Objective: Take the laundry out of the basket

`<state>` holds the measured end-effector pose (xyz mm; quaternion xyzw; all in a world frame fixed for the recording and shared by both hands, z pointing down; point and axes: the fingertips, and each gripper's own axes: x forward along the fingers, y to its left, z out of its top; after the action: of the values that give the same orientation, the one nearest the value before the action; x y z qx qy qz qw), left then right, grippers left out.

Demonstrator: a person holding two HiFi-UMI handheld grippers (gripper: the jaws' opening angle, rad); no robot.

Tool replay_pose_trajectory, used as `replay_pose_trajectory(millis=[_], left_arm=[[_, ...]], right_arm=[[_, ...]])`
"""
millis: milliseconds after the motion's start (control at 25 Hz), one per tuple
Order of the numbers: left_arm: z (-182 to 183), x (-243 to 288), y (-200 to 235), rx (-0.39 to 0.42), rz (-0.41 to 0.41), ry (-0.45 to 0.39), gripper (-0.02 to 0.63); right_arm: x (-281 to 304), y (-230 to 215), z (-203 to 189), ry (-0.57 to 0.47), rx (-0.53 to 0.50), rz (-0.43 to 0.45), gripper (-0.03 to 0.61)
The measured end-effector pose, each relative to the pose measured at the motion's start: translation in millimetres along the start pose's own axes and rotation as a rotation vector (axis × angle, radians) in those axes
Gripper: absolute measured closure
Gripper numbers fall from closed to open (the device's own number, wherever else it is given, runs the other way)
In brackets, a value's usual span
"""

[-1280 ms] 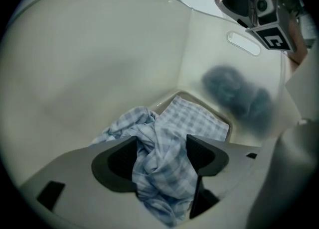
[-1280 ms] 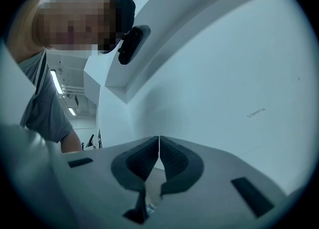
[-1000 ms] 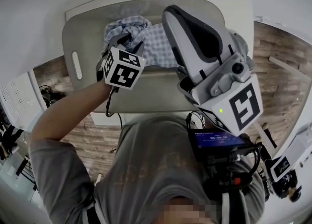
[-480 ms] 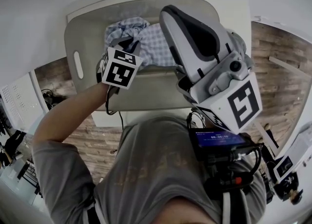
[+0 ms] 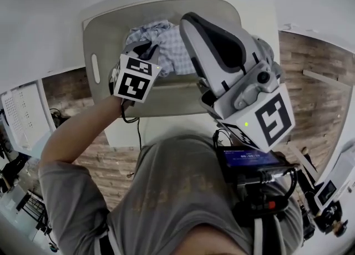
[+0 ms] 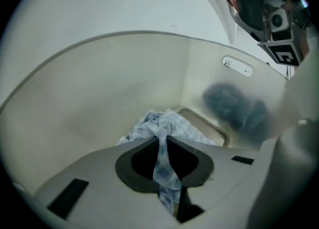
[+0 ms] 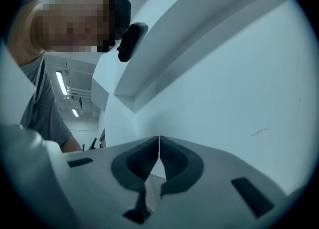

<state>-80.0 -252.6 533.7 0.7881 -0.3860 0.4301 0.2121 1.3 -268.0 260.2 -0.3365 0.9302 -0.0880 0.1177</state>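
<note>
Floor and wall, head view: wood-plank floor [image 5: 316, 54] shows at the right edge and a pale wall runs along the top. The grey basket [image 5: 94, 37] sits on a white surface [image 5: 166, 129] in the upper middle of the frame, directly in front of the person.
Laundry, head view: a blue-and-white checked cloth [image 5: 166, 37] lies bunched inside the basket at upper centre and is not yet out.
Left gripper, head view: the left gripper [image 5: 145, 51] reaches steeply down into the basket at the cloth's left edge, so its tips meet the heap from above.
Right gripper, head view: the right gripper [image 5: 191, 21] fills the centre right and overlaps the basket's right side in the frame. It looks parked out of the way.
Jaws, left gripper view: they stand narrow and have just been closing. They are pinched on a fold of the checked cloth, which runs up between the pads while the rest trails to the basket floor. This is probably the grip for lifting it out.
Basket interior, left gripper view: a handle slot [image 6: 238, 66] shows at upper right. Below it is a dark blurred patch [image 6: 234, 106] that I cannot identify.
Jaws, right gripper view: they are pressed together with nothing between them, aimed at a bare white wall [image 7: 239, 73]. This gripper appears idle.
</note>
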Motion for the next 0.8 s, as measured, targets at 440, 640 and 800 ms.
replay_pose_trajectory(millis=[440,640,800], left_arm=[[54,-90,-11,-0.007,0.051,-0.243,0.558],[88,-121,-14,-0.001,0.071,-0.353,0.558],[101,-167,-16,-0.013,0.091,-0.44,0.558]], right_arm=[[-48,65,54,-0.06,-0.092,-0.02,0.566],[-64,77,66,-0.086,-0.121,-0.023,0.566],[-82,104,76,-0.106,-0.139,-0.011,0.566]])
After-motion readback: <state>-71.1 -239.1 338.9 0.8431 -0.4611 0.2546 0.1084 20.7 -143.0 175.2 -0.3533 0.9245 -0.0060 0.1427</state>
